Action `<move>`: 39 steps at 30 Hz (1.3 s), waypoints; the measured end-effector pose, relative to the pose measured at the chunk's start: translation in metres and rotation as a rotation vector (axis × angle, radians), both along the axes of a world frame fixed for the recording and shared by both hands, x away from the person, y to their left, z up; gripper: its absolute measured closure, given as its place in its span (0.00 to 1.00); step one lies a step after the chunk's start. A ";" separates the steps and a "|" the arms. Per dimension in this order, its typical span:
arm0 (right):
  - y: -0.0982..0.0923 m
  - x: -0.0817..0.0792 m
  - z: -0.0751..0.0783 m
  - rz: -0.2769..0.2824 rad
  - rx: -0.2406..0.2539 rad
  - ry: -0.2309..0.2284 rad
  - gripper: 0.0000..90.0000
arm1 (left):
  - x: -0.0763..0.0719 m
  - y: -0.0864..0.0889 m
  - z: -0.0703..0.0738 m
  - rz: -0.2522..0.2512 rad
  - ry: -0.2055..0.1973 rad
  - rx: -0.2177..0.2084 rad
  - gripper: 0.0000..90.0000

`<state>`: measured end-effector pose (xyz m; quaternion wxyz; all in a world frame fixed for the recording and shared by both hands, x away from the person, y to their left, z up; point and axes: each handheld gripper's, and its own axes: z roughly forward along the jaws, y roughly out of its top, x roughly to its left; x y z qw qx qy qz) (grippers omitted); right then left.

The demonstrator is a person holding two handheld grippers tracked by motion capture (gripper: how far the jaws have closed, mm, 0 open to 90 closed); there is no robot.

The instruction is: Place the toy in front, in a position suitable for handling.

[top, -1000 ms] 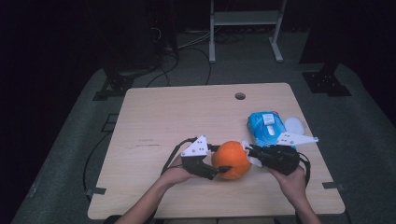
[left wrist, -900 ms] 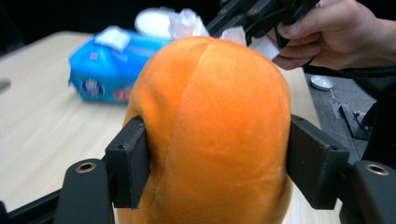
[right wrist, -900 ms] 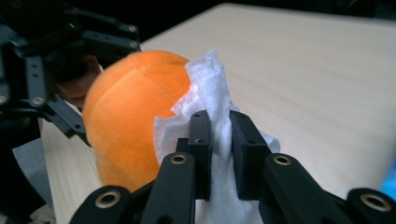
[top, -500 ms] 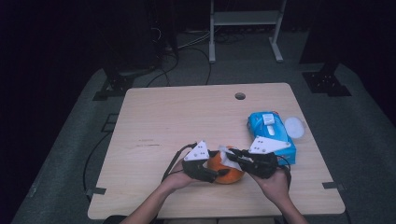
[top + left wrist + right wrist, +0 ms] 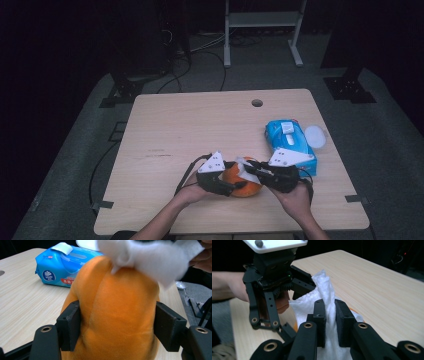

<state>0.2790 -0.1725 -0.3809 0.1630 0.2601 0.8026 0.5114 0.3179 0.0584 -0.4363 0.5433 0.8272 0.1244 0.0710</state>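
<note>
L gripper point(image 5: 117, 327) clamps the orange plush toy point(image 5: 112, 315) at the table's point(image 5: 200, 125) near edge, just left of the wet-wipe pack point(image 5: 290, 145). R gripper point(image 5: 329, 322) pinches a white wipe point(image 5: 324, 297), resting atop the toy.

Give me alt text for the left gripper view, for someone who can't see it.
The left gripper clamps an orange plush toy between its two black jaws, while a white wipe presses on the toy's top. Behind, on the wooden table, lies a blue pack of wet wipes.
</note>
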 end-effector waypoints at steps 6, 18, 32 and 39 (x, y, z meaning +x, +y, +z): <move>-0.015 0.016 -0.008 -0.050 0.034 0.038 0.88 | 0.001 0.002 0.000 0.007 -0.001 -0.001 0.34; -0.012 0.000 -0.005 -0.007 0.037 0.034 0.88 | 0.011 0.010 -0.002 0.073 0.068 -0.046 0.32; -0.034 0.018 -0.020 -0.077 0.057 0.092 0.88 | 0.012 0.011 0.000 0.043 0.086 -0.044 0.29; -0.035 0.016 -0.018 -0.092 0.062 0.092 0.88 | 0.009 0.010 0.001 0.039 0.059 -0.029 0.31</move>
